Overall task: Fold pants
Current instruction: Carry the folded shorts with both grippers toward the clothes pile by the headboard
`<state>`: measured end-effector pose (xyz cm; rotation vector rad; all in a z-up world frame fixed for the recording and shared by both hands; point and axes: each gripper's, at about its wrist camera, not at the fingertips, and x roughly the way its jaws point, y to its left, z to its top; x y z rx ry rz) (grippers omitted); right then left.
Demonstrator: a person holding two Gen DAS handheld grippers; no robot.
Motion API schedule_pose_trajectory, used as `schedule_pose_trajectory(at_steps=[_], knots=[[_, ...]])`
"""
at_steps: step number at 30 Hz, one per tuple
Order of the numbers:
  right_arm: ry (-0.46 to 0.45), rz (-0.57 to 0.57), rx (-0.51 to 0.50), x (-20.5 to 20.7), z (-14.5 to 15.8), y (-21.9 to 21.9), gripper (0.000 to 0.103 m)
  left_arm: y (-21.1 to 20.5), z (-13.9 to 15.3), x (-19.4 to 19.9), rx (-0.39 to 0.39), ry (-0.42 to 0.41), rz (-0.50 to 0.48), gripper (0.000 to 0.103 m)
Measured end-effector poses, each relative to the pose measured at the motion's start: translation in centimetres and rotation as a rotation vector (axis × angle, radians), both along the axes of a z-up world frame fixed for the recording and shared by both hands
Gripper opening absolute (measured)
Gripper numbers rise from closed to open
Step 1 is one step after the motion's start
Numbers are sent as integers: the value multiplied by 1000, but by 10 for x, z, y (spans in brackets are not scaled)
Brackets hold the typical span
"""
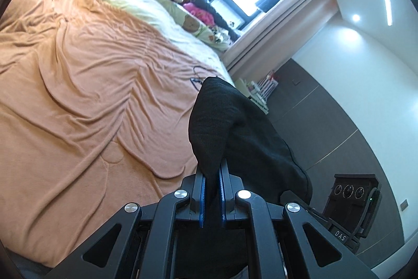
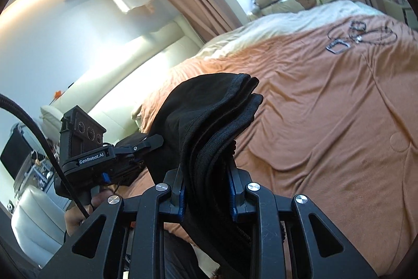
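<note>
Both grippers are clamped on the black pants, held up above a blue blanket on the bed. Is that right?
Not quite: the blanket is orange, not blue, as both wrist views show. The rest holds: the left gripper and the right gripper are each shut on the black pants, which hang lifted over the bed.

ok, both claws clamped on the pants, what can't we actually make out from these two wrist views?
- Left wrist: the rest of the black pants drops behind the left claw and off the bottom edge.
- Right wrist: how many layers the right claw pinches; the pants bunch there.
- Right wrist: the left claw's tips, buried in fabric.
- Right wrist: small items far on the orange blanket, too small to identify.
</note>
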<state>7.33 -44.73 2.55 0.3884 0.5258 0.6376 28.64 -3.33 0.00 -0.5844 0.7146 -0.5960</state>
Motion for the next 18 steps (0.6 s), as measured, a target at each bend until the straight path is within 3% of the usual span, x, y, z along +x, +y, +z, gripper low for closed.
schedule_pose_trajectory(at_steps=[18], knots=[[-92, 51, -41, -38, 25, 39, 22, 62, 46, -80, -13, -102, 80, 9]])
